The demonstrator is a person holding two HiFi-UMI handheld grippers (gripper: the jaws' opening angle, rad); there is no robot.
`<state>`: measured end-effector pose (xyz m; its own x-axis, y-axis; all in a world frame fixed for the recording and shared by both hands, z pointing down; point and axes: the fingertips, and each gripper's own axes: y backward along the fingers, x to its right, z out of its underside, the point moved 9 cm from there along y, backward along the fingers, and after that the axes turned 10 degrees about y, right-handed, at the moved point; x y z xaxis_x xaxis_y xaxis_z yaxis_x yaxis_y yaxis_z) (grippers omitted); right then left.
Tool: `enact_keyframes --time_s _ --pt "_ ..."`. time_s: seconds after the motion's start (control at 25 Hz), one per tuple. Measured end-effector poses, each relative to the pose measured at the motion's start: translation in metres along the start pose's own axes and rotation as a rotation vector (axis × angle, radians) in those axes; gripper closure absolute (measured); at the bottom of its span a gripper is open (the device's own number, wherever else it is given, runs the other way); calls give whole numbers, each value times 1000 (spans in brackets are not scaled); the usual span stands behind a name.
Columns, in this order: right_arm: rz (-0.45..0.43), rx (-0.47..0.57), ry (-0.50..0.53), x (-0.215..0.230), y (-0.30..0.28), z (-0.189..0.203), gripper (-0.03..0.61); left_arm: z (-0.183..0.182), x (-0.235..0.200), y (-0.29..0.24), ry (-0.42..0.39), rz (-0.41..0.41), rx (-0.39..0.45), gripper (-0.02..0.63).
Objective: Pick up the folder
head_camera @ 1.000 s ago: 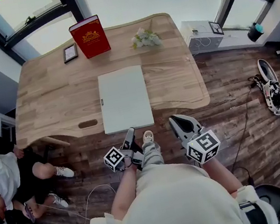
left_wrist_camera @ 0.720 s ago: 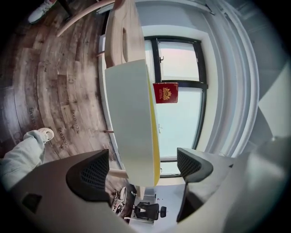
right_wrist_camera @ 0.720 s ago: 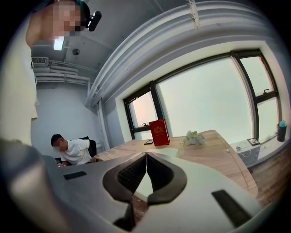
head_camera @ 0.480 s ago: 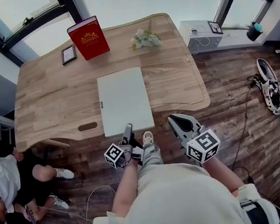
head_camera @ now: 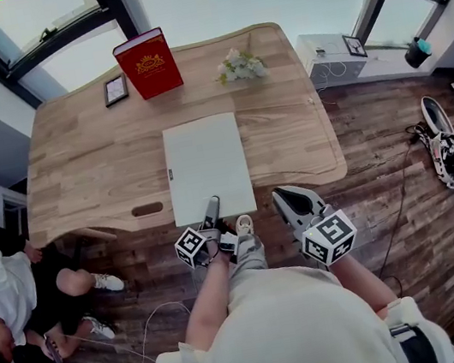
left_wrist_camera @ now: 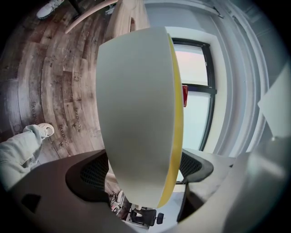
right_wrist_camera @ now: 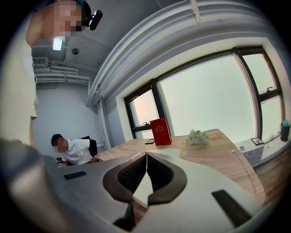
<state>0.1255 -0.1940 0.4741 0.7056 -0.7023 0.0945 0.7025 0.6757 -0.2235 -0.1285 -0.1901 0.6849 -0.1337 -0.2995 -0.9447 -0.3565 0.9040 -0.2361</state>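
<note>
With jaws just opening wide, the left hand-held gripper (head_camera: 211, 209) is straddling the overhanging near edge of the flat pale-grey folder (head_camera: 206, 158) lying on the wooden bench (head_camera: 84, 158), where a shallow bite could be letting it slip, while the right hand-held gripper (head_camera: 287, 202) is hovering closed.

Your folder (head_camera: 207, 167) looks like smooth matt card. The desk (head_camera: 87, 175) is light wood with a matt, visible grain; the floor (head_camera: 419, 186) is darker, rougher-looking planks. The red book (head_camera: 147, 62) has a faintly glossy cover. Your right gripper (right_wrist_camera: 146, 154) is matt grey plastic with dark meshed pads (right_wrist_camera: 132, 175).
</note>
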Motion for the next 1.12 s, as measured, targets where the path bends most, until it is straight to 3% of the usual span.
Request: enact_keyframes --time_s 0.44,0.88,1.12 --pt "-20 -10 -12 3 -17 0 558 -6 0 -14 33 -33 57 166" --pt "-18 -24 -24 6 -22 5 558 -11 3 -20 13 -20 50 170" --pt "-10 -22 -24 5 -17 5 558 -10 3 -18 19 -22 52 223"
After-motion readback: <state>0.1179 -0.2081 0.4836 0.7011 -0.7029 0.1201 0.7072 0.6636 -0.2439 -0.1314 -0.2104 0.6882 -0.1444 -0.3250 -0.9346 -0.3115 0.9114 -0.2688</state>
